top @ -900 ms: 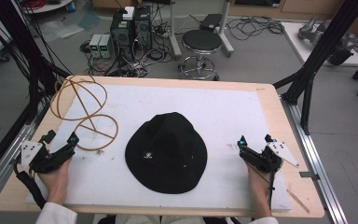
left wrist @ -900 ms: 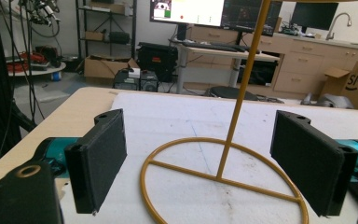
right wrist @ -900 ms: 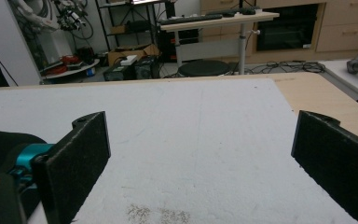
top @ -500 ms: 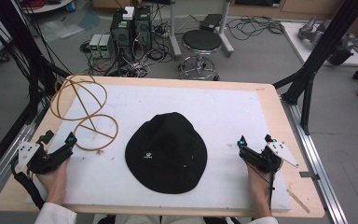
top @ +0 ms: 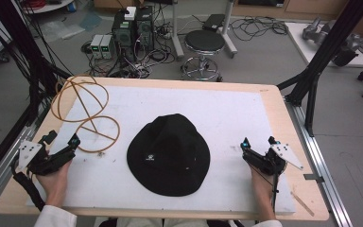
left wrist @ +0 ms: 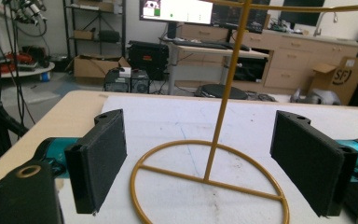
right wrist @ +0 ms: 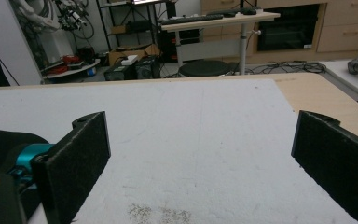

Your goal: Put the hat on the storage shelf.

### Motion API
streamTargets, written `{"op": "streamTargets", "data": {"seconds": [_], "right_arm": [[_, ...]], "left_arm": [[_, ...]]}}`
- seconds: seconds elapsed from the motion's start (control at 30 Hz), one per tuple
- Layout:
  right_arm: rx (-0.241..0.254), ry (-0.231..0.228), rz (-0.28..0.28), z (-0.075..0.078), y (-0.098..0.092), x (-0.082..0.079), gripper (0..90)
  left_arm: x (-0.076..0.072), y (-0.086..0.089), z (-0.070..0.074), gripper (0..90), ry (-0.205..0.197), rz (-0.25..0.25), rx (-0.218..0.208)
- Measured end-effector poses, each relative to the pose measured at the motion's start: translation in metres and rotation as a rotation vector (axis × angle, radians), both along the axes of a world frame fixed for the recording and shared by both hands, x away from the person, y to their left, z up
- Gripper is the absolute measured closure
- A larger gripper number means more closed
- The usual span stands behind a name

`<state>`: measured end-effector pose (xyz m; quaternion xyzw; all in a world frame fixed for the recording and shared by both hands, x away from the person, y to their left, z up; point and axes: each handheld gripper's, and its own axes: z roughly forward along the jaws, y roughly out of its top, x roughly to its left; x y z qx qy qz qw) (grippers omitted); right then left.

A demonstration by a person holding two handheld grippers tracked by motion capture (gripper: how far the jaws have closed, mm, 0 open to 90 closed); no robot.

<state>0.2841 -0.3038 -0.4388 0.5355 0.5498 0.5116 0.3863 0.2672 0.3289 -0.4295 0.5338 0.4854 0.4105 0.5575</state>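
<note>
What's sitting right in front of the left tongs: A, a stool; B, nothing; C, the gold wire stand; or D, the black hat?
C: the left gripper view shows the gold wire stand, its ring base on the white mat between the open left tongs.

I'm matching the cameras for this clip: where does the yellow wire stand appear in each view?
High view: the yellow wire stand stands at the table's far left, just ahead of the left gripper.
Left gripper view: its ring base and upright post sit centred between the open jaws.
Right gripper view: not in it.
Shared landmark: the black round stool beyond the table's far edge.
</note>
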Motion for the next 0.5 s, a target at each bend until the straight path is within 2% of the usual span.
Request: {"op": "streamTargets", "data": {"seconds": [0.2, 0.27, 0.37, 0.5], "right_arm": [[0.012, 0.002, 0.002, 0.0, 0.0, 0.0, 3.4], [0.009, -0.001, 0.008, 0.0, 0.0, 0.0, 3.4], [0.004, 0.0, 0.01, 0.0, 0.0, 0.0, 3.4], [-0.003, -0.004, 0.018, 0.0, 0.001, 0.0, 3.4]], "left_arm": [[-0.002, -0.004, 0.014, 18.7, 0.017, -0.052, 0.032], [-0.003, -0.007, 0.018, 22.5, 0.02, -0.092, 0.028], [-0.003, -0.01, 0.024, 22.8, 0.019, -0.158, 0.012], [-0.003, -0.015, 0.03, 22.7, 0.033, -0.203, 0.035]]}}
